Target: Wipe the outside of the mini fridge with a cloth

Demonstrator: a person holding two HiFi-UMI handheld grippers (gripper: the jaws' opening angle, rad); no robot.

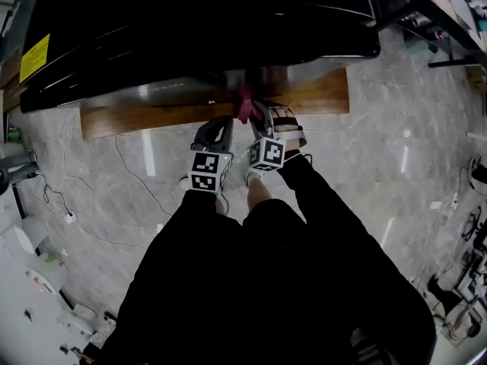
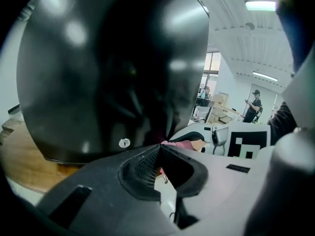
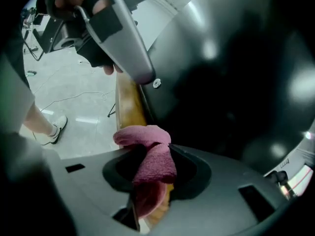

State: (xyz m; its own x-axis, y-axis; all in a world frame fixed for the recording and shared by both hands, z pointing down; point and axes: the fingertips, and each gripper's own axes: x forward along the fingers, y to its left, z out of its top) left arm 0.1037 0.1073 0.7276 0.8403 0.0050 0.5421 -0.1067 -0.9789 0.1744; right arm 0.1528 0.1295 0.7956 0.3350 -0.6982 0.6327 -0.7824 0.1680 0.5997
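One fuzzy pink cloth (image 3: 142, 134) sits pinched in the right gripper (image 3: 151, 156).

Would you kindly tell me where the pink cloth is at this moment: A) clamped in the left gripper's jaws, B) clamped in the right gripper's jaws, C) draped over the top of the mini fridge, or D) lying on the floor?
B: the right gripper view shows the pink cloth pinched between the jaws of the right gripper, while the left gripper has its jaws closed together on nothing.
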